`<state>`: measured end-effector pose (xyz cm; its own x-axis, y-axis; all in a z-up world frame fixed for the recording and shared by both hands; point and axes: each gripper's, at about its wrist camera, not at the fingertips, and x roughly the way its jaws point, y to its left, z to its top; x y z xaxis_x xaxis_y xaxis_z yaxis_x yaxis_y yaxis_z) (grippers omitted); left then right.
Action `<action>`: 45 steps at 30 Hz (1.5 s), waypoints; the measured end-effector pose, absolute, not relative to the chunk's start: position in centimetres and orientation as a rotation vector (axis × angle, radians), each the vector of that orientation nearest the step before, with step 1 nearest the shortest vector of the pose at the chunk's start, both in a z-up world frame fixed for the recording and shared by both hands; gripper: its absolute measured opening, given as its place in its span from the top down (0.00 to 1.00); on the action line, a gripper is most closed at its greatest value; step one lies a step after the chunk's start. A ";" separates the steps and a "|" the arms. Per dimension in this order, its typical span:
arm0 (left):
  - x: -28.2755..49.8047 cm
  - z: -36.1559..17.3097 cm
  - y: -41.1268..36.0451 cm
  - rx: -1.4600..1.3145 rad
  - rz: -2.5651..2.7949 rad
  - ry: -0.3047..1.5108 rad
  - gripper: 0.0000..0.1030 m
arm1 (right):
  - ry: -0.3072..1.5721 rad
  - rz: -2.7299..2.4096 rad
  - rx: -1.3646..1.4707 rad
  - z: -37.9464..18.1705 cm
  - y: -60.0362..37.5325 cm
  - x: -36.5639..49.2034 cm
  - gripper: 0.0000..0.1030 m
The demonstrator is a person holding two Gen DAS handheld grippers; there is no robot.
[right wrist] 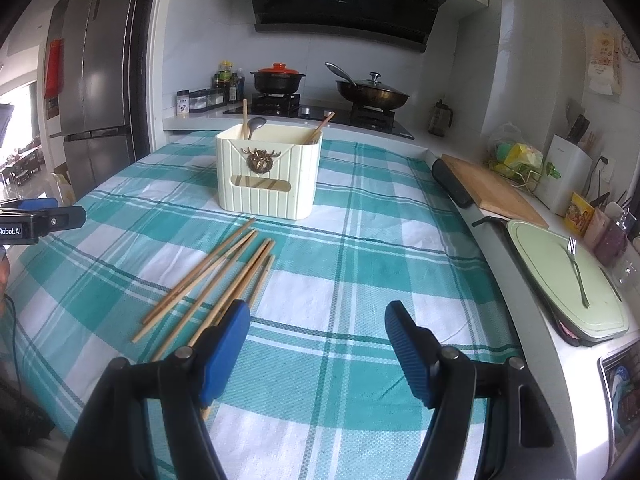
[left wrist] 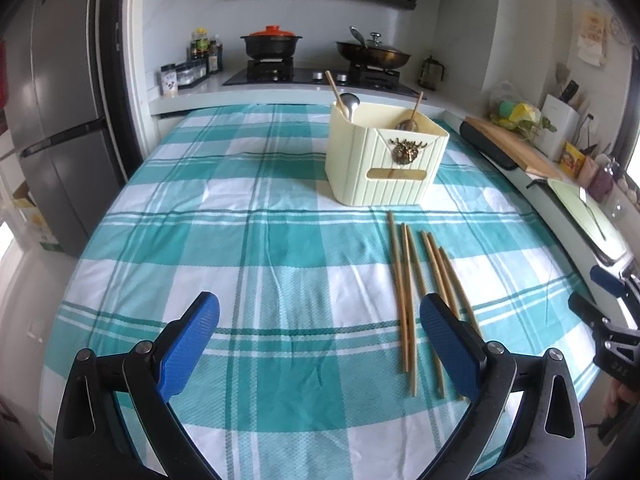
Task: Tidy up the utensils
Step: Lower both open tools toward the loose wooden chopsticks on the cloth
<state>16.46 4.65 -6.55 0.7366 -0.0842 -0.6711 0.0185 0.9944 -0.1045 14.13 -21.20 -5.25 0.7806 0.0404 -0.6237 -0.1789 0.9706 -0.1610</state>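
Our left gripper [left wrist: 320, 340] and right gripper [right wrist: 318, 344] both gape empty, chopsticks [left wrist: 416, 280] lying between them, the cream utensil box [left wrist: 384, 156] beyond.

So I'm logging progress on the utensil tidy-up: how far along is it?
Partly done: a metal spoon and wooden-handled pieces already stand in the cream holder. Nothing is in hand; the left tool and right tool are open and empty. Left: the chopsticks on the checked cloth.
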 end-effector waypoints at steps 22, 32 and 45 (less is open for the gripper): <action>16.7 -7.4 5.4 -0.104 -0.045 0.759 0.02 | 0.690 0.152 -0.234 -6.1 -19.8 14.2 0.30; 17.5 -8.7 3.9 -0.130 -0.092 0.809 0.02 | 0.714 0.110 -0.180 -7.1 -21.5 14.4 0.30; 27.0 -13.3 -0.8 0.006 -0.181 0.919 0.03 | 0.823 0.138 -0.053 -9.6 -23.0 15.6 0.40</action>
